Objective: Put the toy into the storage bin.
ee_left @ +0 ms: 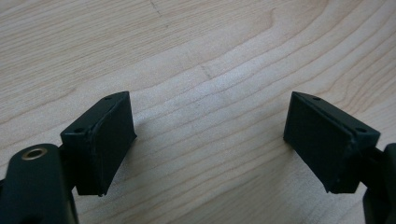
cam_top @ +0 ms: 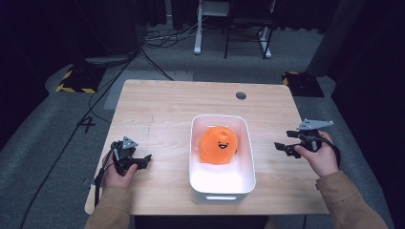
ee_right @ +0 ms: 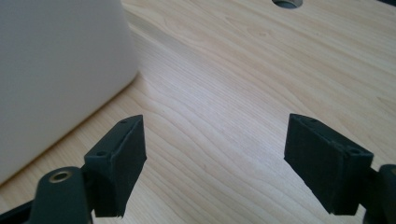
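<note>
An orange round plush toy (cam_top: 218,144) with a smiling face lies in a white plastic bin (cam_top: 197,164) at the middle of the wooden table (cam_top: 162,102). My left gripper (cam_top: 143,161) rests low over the table left of the bin, jaws wide apart, open (ee_left: 210,140) with bare wood between them. My right gripper (cam_top: 282,141) hovers to the right of the bin, pointing toward it, also open (ee_right: 215,163) with nothing between its jaws. In the right gripper view the bin's white wall (ee_right: 56,70) stands at the left.
A round cable hole (cam_top: 241,95) sits near the table's far edge, also seen as a hole (ee_right: 287,3) in the right gripper view. Desk legs and cables lie on the grey floor beyond the table.
</note>
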